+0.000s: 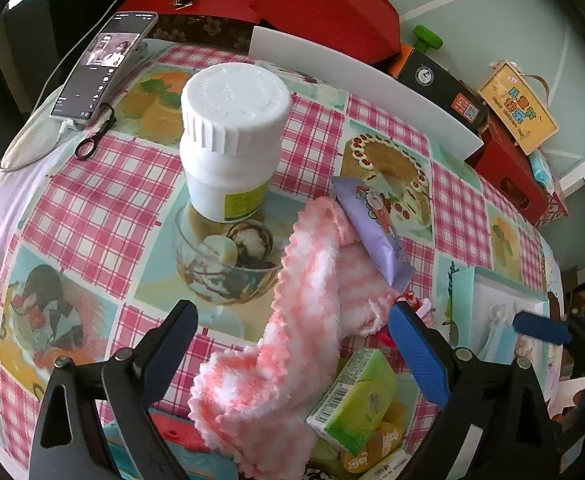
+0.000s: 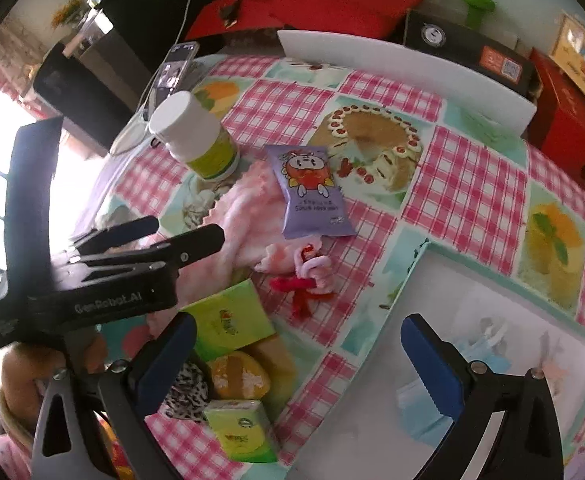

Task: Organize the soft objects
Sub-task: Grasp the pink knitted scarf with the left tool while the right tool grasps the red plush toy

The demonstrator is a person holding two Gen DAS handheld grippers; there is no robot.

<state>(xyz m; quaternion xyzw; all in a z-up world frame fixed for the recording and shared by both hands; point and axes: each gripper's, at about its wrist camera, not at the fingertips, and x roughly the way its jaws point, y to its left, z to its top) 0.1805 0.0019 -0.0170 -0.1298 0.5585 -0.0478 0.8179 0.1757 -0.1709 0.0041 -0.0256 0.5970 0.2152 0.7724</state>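
left gripper body (image 2: 104,304): "GenRobot.AI" is printed in pale letters on the black housing.
yellow box (image 1: 518,114): Chinese characters and a smaller English line are printed, too small to be read.
purple snack packet (image 2: 312,192): a text line is carried under the cartoon, not legible.
green carton (image 1: 352,400): a barcode is shown, digits unreadable.
phone (image 1: 100,68): screen text is too blurred.

Black tongs (image 1: 292,344), blue ridged pads (image 1: 420,352), silver screws, white "GenRobot.AI" lettering
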